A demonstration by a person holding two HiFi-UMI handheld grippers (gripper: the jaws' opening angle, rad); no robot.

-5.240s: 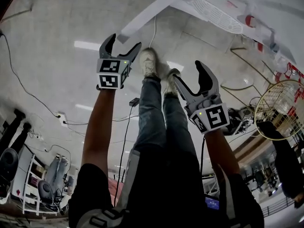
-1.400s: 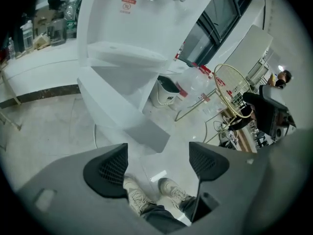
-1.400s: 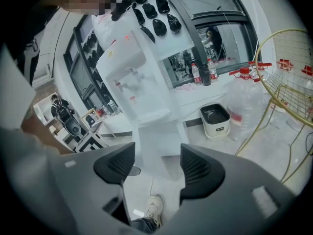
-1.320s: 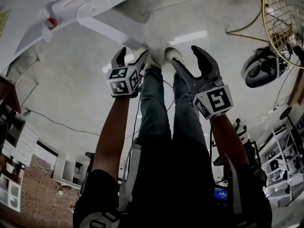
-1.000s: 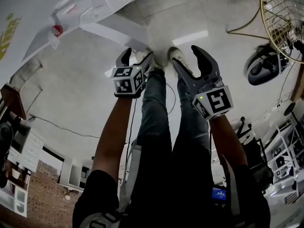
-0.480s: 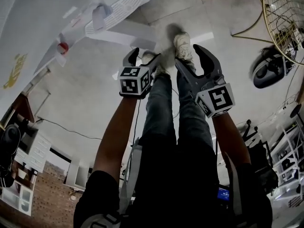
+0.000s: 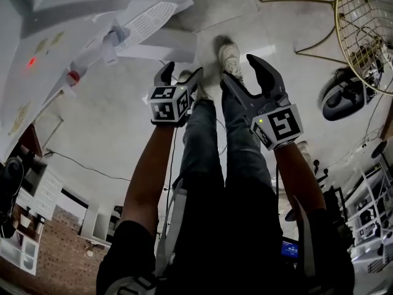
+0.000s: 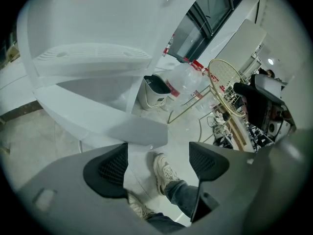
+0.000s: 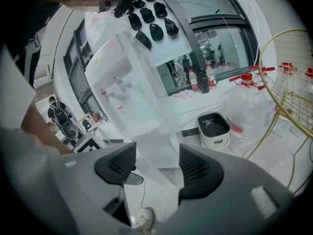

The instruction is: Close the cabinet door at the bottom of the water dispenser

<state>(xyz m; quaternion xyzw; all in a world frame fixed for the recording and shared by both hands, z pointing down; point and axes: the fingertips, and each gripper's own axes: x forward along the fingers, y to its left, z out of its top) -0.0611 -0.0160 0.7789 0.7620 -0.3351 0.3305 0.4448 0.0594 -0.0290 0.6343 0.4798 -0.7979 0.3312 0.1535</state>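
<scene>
The white water dispenser [image 7: 67, 35] fills the upper left of the head view, and its bottom cabinet door [image 7: 161, 44] stands swung out over the floor. My left gripper [image 7: 182, 71] hangs open just below the door's free end, apart from it. In the left gripper view the door [image 8: 117, 126] lies just past the open left gripper [image 8: 157, 163], with only a shoe showing in the gap. My right gripper [image 7: 239, 69] is open too, to the right of the door. In the right gripper view the right gripper [image 9: 157, 168] points at the dispenser [image 9: 124, 89], nothing between its pads.
The person's legs and pale shoes [image 7: 228, 54] stand between the grippers, close to the door. A gold wire stand [image 7: 365, 35] is at the right. A small white bin [image 8: 155, 91] and a large water jug [image 9: 247, 102] sit beside the dispenser. Cables cross the floor.
The dispenser and its open door have come nearer and fill more of the upper left. A foot stepped forward. Both grippers shifted slightly with the body; their jaws stayed open.
</scene>
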